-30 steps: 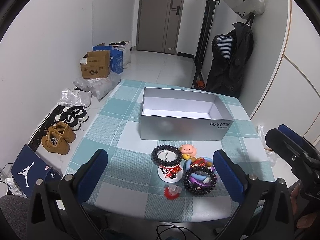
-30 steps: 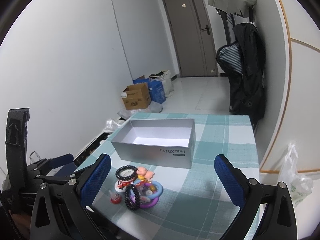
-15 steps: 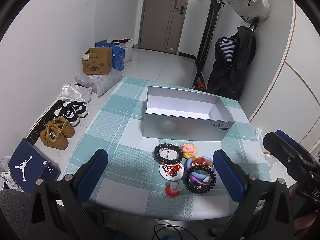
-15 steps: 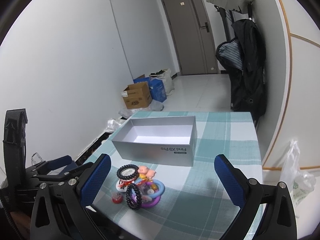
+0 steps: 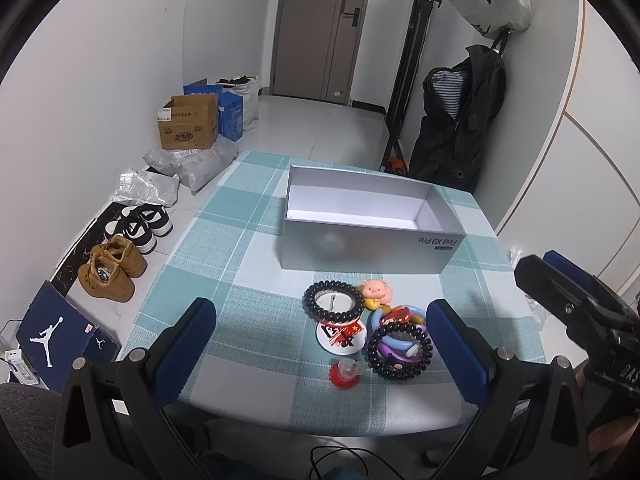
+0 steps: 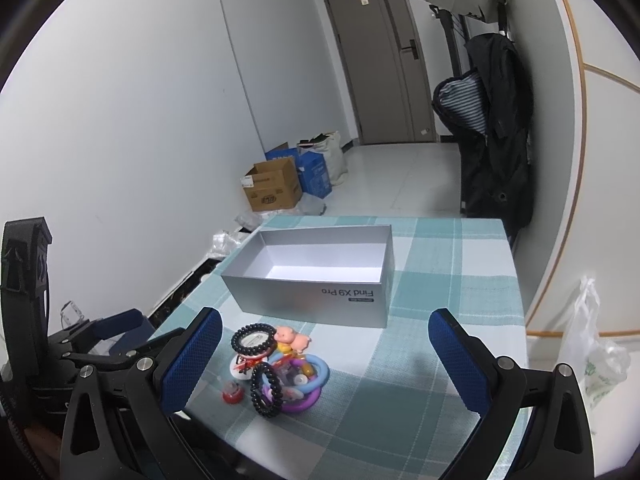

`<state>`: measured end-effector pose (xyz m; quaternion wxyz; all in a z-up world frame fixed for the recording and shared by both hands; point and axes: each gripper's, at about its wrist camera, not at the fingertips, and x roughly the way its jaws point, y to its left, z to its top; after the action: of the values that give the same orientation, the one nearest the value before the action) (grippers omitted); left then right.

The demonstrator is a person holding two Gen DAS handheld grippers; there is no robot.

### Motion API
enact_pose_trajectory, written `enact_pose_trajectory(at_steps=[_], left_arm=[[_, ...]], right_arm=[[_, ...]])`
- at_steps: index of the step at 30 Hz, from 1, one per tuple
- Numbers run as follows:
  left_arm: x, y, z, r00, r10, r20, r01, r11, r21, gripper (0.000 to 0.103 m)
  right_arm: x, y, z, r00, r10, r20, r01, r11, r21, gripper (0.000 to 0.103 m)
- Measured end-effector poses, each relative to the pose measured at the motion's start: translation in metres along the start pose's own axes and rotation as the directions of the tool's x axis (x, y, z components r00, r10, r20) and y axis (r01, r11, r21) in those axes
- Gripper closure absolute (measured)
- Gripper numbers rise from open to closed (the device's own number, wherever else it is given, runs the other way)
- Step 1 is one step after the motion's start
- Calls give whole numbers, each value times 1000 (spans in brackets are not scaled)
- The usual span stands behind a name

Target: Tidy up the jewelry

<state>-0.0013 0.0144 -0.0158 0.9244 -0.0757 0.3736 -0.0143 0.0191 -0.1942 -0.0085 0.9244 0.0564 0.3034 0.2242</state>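
Jaws: left gripper (image 5: 320, 344) apart | right gripper (image 6: 325, 354) apart | jewelry pile (image 5: 366, 330) beside silver box (image 5: 370, 224)

A home entryway: door (image 5: 320, 28), hung coat (image 5: 460, 120), shoes (image 5: 120, 256) along the wall, checked-cloth table (image 5: 224, 240).

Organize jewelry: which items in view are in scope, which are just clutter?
In scope:
- silver box, open, nothing visible inside
- two black bead bracelets
- blue ring
- purple ring
- round badge
- pig charm
- small red piece

Clutter:
- shoes
- cardboard box
- hanging coat
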Motion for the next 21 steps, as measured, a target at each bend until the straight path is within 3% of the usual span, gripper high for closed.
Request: enact_pose_trajectory(at_steps=[8,16,21], left_arm=[[9,6,-6,997,-54,-59,54,999,4,1],[17,5,-20,978,-114,-173,124,991,43,1],[32,9,-24,956,-145,-255,154,988,17,26]], right_arm=[[11,-2,2,999,20,-25,-20,1000,7,0],[22,-9,1,997,33,-75,-31,999,25,1],[31,-7,1,993,43,-108,-41,999,16,2]])
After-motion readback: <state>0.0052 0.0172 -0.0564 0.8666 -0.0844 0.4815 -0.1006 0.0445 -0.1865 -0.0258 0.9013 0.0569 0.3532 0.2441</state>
